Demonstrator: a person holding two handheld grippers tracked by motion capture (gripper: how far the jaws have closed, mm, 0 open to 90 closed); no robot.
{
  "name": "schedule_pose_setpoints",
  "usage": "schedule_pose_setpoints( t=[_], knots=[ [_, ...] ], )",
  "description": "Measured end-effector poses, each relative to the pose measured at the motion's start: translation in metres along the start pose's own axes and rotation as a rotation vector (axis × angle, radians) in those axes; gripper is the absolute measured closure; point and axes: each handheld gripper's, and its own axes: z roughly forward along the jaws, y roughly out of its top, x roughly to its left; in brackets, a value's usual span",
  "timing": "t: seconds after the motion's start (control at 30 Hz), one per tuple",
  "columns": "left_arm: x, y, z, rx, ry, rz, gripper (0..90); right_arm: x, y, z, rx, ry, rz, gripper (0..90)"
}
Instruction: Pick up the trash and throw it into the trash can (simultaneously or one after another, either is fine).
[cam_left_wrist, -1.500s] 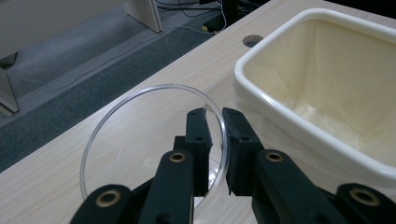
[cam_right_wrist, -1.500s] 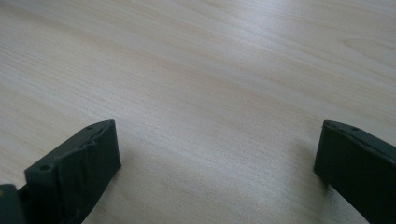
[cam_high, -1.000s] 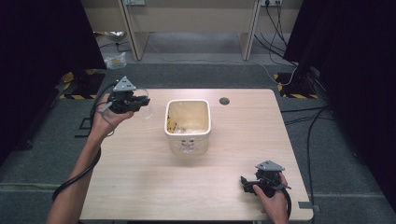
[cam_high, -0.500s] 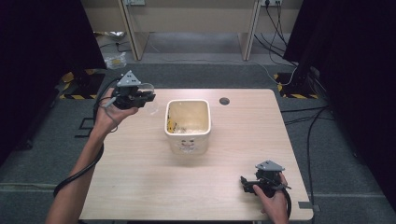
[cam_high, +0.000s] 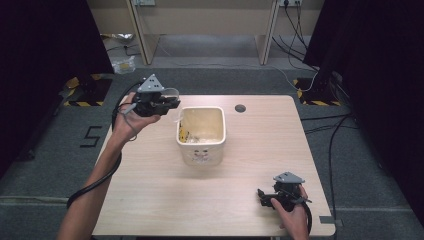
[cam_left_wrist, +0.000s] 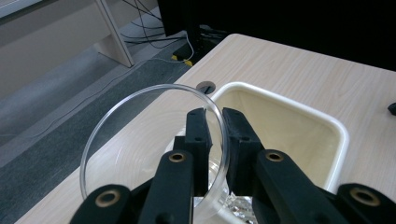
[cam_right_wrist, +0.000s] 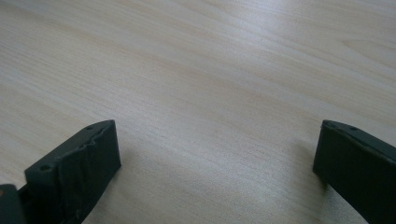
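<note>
Clear glass dish we are clamping in the left gripper beside the cream bin; the right gripper is resting released

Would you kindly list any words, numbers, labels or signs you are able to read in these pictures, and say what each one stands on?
"5": a dark figure on the grey floor left of the table; it reads as a 5, though it might be an S.
The print on the front of the cream bin is too small and blurred to read.
The clear glass dish held in the left gripper bears no text.
</note>
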Motion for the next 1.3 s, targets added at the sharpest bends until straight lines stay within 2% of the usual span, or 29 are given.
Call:
schedule_pose_setpoints(
  t=[0.27, 0.5, 0.97, 1.3],
  knots=[
    [-0.012, 0.009, 0.010, 0.004, -0.023, 0.030, 81.1, 0.000, 0.000, 0.000, 0.000, 0.001, 0.001, 0.7],
    [-0.021, 0.013, 0.021, 0.004, -0.053, 0.039, 81.1, 0.000, 0.000, 0.000, 0.000, 0.003, 0.002, 0.6],
    [-0.040, 0.006, 0.052, 0.072, -0.104, 0.071, 80.8, 0.000, 0.000, 0.000, -0.001, 0.001, 0.000, 0.7],
    [-0.043, 0.000, 0.064, 0.094, -0.121, 0.060, 80.2, 0.000, 0.000, 0.000, 0.000, 0.002, 0.000, 0.8]
  ],
)
